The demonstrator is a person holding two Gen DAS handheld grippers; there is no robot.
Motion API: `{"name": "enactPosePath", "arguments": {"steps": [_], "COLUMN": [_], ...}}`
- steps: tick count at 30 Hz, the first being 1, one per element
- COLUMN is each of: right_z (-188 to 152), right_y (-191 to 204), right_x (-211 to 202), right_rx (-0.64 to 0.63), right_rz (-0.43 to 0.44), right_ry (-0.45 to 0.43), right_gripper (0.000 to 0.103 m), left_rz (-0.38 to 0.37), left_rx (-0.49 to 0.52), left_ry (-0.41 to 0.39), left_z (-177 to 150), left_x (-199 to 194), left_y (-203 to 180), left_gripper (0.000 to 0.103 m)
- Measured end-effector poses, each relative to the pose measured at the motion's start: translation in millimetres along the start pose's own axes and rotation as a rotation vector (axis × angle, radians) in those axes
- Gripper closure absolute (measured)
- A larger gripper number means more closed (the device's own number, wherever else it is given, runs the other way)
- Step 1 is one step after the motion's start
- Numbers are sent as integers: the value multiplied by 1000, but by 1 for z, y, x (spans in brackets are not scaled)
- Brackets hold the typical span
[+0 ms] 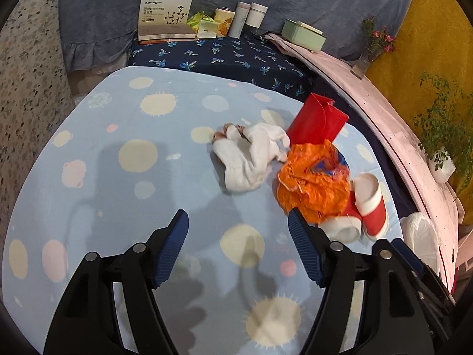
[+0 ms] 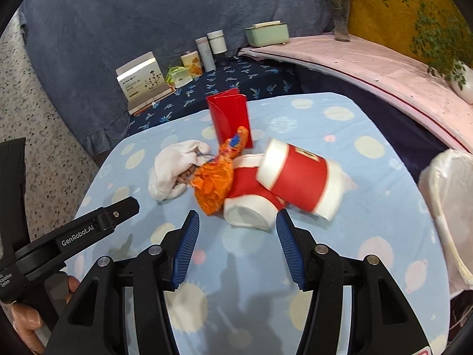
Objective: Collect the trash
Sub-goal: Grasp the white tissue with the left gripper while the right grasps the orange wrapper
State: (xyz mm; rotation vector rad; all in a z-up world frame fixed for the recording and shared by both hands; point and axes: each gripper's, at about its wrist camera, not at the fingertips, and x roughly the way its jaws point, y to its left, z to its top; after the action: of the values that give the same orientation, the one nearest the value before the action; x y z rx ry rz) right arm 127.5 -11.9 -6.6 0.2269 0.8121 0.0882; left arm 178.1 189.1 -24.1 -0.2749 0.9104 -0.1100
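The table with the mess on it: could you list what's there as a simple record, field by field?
Surface: table under a light blue dotted cloth
Trash pile: crumpled white tissue, orange wrapper, red carton standing upright, two red paper cups tipped on their sides
Bin: white-lined trash bin beside the table
Left gripper: open, empty
Right gripper: open, empty, facing a cup

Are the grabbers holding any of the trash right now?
No. The left gripper and right gripper are both open, with nothing between their fingers.
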Motion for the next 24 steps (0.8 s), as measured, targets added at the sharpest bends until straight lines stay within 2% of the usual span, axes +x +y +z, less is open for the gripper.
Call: {"name": "enactPosePath", "arguments": {"steps": [8,13,15,16,19,20,21,24], "right_z": [24,35,36,36,33,31,30,25], "right_y": [20,20,20,20,19,19,19,19], "right_x": [45,67,74,77,86,87,87,81], "right_rx": [-27,-27,-28,-28,-22,-20,-18,-14], "right_rz": [5,-2,-3,-2,13,18,23,42], "right_ry": [17,27,36,41,65,69,72,70], "right_gripper": [50,51,55,61,78,82,83,90], "left_rz": [-19,-27,-37,-45,-64,-73,-81,-89], "left_rx": [11,13,16,16,27,33,39,49], "left_ry": [12,31,44,55,71,74,79,70], "left_z": [35,44,45,45,41,39,37,31], "left_x": [34,55,62,66,72,73,73,66], "left_y": [2,3,3,3,0,-1,-3,-5], "left_gripper": [37,38,47,49,66,76,81,88]}}
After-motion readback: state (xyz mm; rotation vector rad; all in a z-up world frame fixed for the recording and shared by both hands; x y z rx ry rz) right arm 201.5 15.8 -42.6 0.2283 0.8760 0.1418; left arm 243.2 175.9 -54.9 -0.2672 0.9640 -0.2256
